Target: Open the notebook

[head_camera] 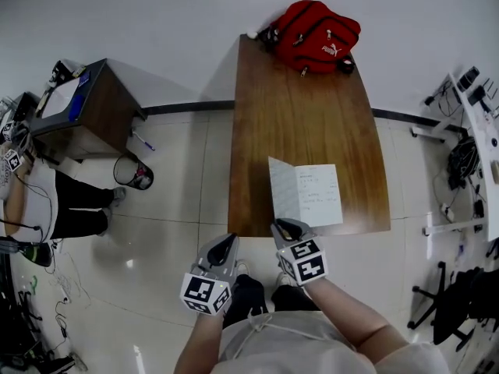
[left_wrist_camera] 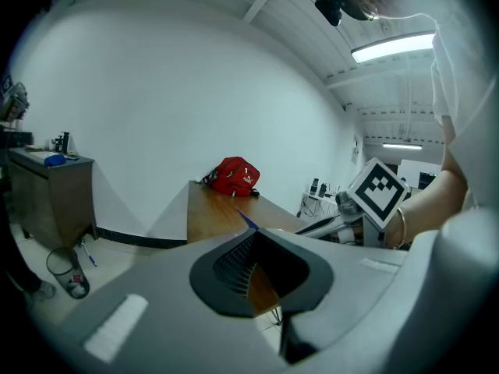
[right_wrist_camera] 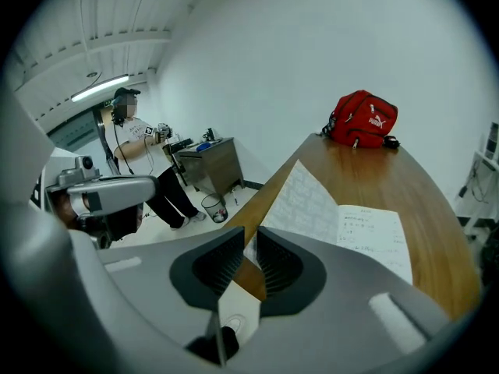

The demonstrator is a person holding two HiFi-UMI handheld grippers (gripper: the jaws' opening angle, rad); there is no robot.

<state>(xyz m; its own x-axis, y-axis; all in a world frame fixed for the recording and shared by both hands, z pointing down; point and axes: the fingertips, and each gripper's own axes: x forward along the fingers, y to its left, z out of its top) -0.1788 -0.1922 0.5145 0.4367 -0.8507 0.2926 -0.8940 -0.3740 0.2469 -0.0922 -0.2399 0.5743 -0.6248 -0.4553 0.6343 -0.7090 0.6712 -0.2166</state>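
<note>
The notebook (head_camera: 308,193) lies open on the brown wooden table (head_camera: 304,107), near its front edge. Its right page lies flat with handwriting, and its left page (right_wrist_camera: 300,201) stands tilted up. My right gripper (head_camera: 290,228) hovers at the table's front edge just short of the notebook, jaws nearly together with nothing between them (right_wrist_camera: 251,244). My left gripper (head_camera: 222,248) is off the table's front left corner, above the floor, and its jaws (left_wrist_camera: 253,240) are shut and empty. Neither gripper touches the notebook.
A red bag (head_camera: 316,36) sits at the table's far end. A cabinet (head_camera: 86,107), a waste bin (head_camera: 134,172) and a seated person (head_camera: 70,201) are to the left. A white desk with cables (head_camera: 475,123) and an office chair (head_camera: 452,302) stand to the right.
</note>
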